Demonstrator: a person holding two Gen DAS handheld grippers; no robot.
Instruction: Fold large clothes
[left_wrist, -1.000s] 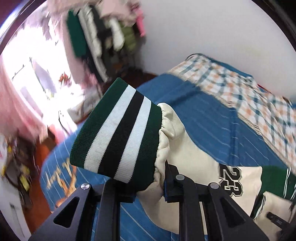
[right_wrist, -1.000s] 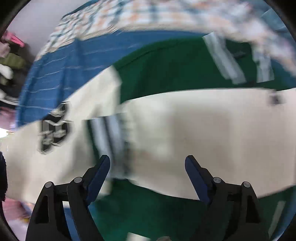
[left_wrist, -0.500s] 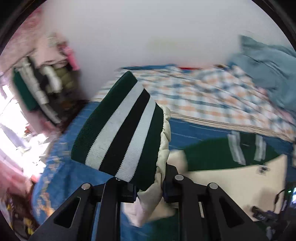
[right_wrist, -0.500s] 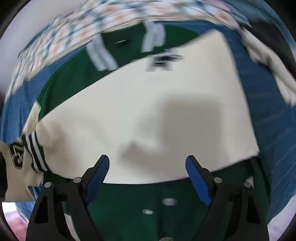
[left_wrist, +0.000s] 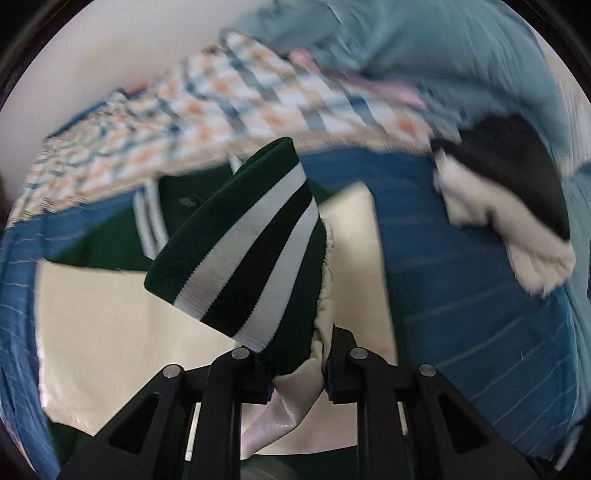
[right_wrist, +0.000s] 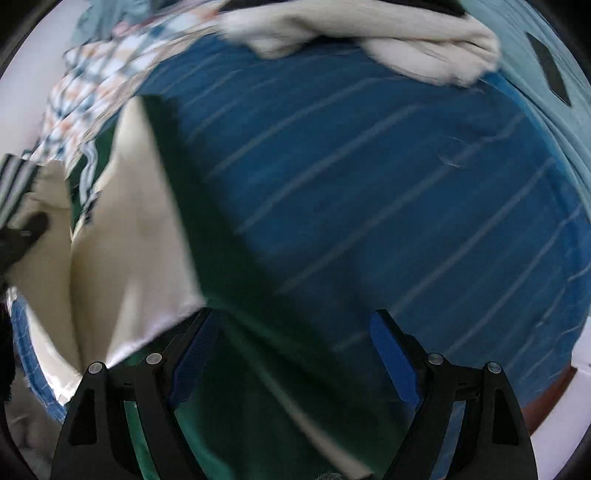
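A green and cream varsity jacket (left_wrist: 110, 332) lies spread on the blue striped bed (left_wrist: 461, 280). My left gripper (left_wrist: 297, 373) is shut on the cream sleeve just behind its green, white and black striped cuff (left_wrist: 243, 254), and holds it up over the jacket's body. In the right wrist view the jacket (right_wrist: 125, 236) lies at the left with its green edge running under my right gripper (right_wrist: 291, 354), which is open and empty just above the cloth. The cuff (right_wrist: 14, 177) shows at the far left there.
A checked blanket (left_wrist: 207, 99) lies along the back by the white wall. A pale blue garment (left_wrist: 461, 62) and a black and cream garment (left_wrist: 506, 188) are heaped at the right of the bed. The bed's right edge (right_wrist: 554, 391) is close.
My left gripper has carried the cuff from the bed's left side to the right, over the jacket's body. My right gripper has swung right, from over the cream sleeve to the jacket's green edge.
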